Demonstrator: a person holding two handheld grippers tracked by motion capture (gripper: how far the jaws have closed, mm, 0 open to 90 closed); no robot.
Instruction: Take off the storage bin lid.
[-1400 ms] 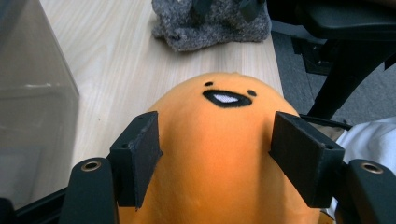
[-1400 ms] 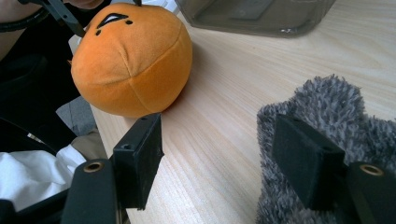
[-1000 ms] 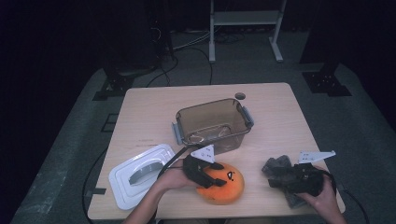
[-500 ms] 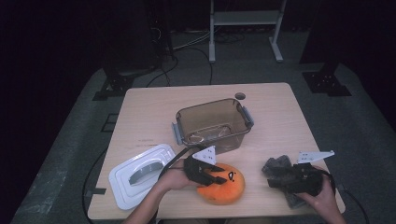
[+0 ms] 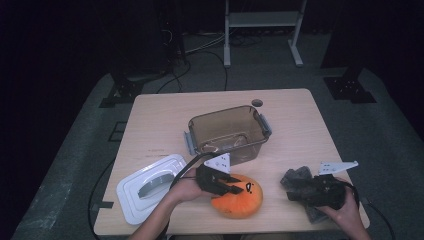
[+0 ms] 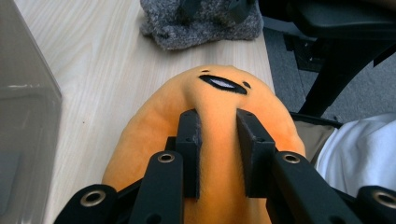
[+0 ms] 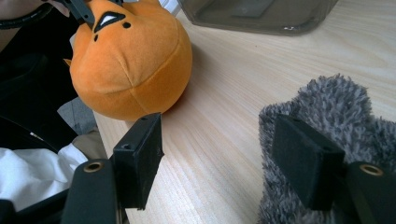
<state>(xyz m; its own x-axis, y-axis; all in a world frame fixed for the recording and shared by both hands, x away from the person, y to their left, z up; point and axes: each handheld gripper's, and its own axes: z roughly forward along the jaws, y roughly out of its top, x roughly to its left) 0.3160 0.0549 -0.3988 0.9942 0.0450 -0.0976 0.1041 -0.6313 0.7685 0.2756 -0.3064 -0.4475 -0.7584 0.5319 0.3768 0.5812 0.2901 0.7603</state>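
Left gripper (image 6: 218,154), jaws just closing, pinched a fold of the soft, rounded orange plush toy (image 6: 219,116), whose stitched face pointed away beyond its fingertips.

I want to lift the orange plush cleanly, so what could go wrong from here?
The left gripper pinches only a ridge of the orange plush, so it may slip free when lifted. The plush lies at the table's near edge and could roll off. The brown bin stands close behind, so a swinging plush might bump it.
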